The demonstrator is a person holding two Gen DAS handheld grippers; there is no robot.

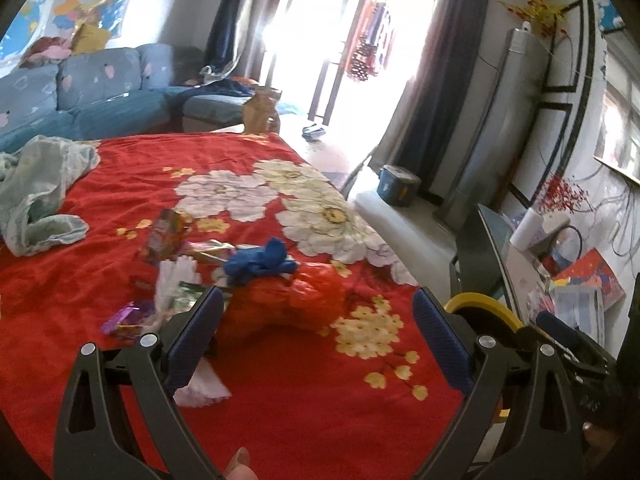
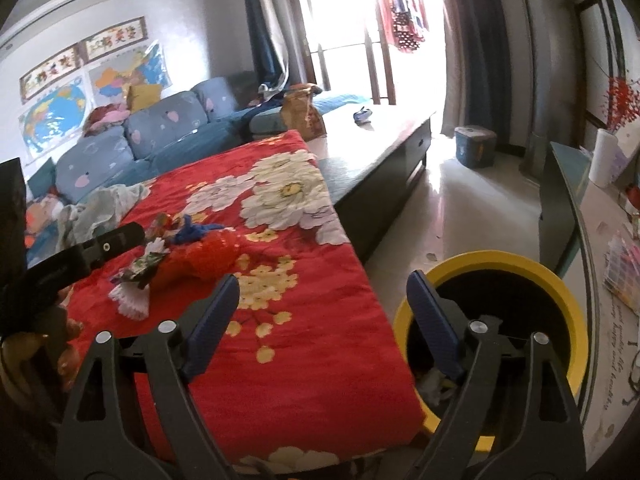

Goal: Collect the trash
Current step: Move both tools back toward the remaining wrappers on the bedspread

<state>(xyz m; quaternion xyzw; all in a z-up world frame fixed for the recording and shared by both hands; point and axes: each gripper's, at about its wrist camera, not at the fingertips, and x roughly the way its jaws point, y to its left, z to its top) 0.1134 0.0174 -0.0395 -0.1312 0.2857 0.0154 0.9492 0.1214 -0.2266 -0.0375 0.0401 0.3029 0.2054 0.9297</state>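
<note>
Both tongs apart, empty — left tongs [image 1: 318,312] above red bag [image 1: 288,300] mid-tabletop. Risk: thin plastic slips; bin [image 2: 490,336] off right edge.

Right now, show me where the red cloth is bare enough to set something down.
Free: the near strip of the red floral cloth, between the left claw and the yellow bin; also the far stretch beyond the white flowers. Crowded: the middle-left, around the red bag, blue rag and wrappers.

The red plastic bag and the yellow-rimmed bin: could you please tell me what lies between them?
Only bare red floral blanket lies between the red plastic bag and the yellow-rimmed bin, then the blanket's edge; the right wrist view shows it.
</note>
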